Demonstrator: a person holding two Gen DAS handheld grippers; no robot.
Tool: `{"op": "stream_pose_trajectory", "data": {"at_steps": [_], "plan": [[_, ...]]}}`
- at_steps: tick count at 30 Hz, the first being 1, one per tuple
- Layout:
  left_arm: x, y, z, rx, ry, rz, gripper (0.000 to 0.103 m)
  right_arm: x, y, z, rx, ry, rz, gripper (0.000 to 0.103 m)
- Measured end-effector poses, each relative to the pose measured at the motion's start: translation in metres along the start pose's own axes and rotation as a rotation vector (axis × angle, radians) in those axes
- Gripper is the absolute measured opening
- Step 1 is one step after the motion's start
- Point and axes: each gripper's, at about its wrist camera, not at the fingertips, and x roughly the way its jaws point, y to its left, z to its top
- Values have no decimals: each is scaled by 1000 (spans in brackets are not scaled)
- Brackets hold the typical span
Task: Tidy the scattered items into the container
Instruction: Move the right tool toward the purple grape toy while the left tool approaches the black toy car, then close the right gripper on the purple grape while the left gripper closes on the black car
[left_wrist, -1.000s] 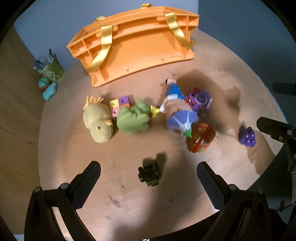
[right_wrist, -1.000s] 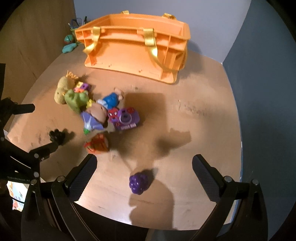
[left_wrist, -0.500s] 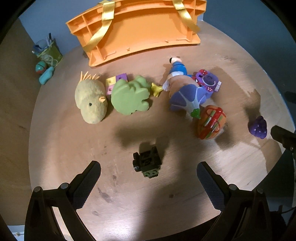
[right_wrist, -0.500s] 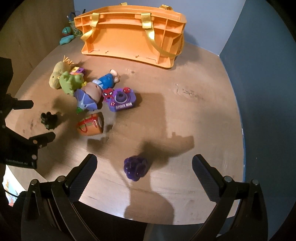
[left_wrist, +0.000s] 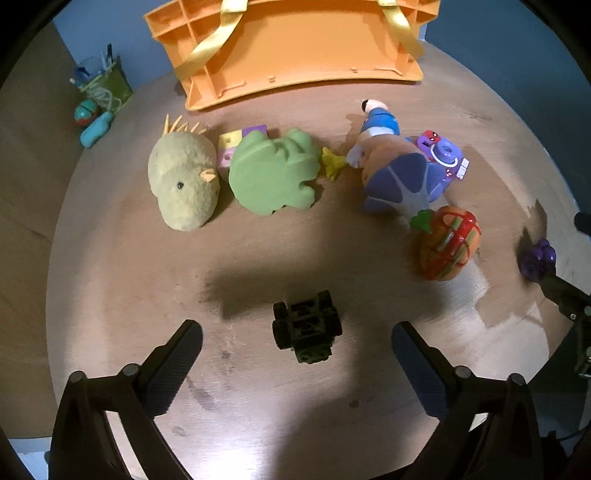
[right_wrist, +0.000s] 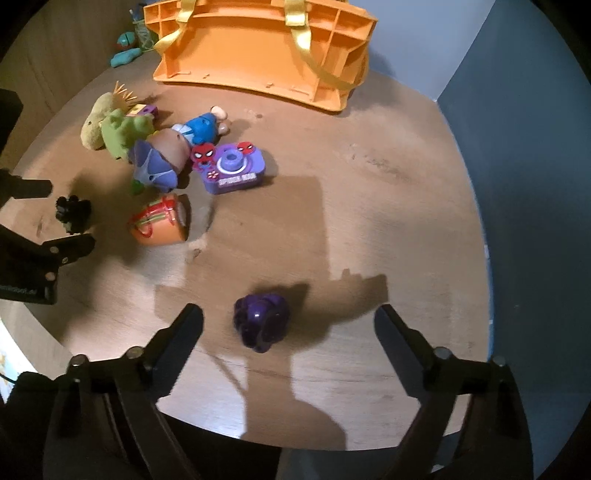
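An orange basket (left_wrist: 295, 48) with yellow straps stands at the back of the round wooden table (left_wrist: 110, 280). A small black toy car (left_wrist: 306, 330) lies between the fingers of my left gripper (left_wrist: 297, 343), whose jaws are closing without touching it. In the right wrist view a purple grape toy (right_wrist: 261, 321) lies between the fingers of my right gripper (right_wrist: 288, 325), also closing, pads clear of the toy. Further back lie a yellow plush chick (left_wrist: 184, 181), a green frog (left_wrist: 275, 171), a doll (left_wrist: 391, 162), a purple toy camera (right_wrist: 232, 168) and an orange toy (left_wrist: 448, 242).
A green pencil cup (left_wrist: 105, 86) and teal toys (left_wrist: 96, 127) sit at the table's far left. A coloured block (left_wrist: 236, 142) lies behind the frog. Blue walls close the back and right. The left gripper (right_wrist: 37, 254) shows at the left edge of the right wrist view.
Both grippers have sunk toward the table. The black car and the purple grapes now lie between their fingers, and both pairs of jaws have narrowed slightly.
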Motion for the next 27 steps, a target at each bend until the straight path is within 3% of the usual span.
{"op": "stream_pose_trajectory", "data": {"at_steps": [3, 13, 17, 25, 27], "plan": [[3, 1, 0, -6, 11, -5, 95, 7, -1, -1, 14, 24, 17, 70], [4, 0, 0, -11, 8, -34, 94, 17, 6, -2, 33, 50, 5, 69], [4, 1, -1, -23, 13, -55, 77, 20, 11, -3, 28, 60, 15, 59], [1, 0, -2, -22, 5, -68, 60, 24, 13, -5, 42, 79, 32, 39], [-1, -2, -3, -19, 1, -69, 51, 23, 14, -5, 42, 78, 28, 34]]}}
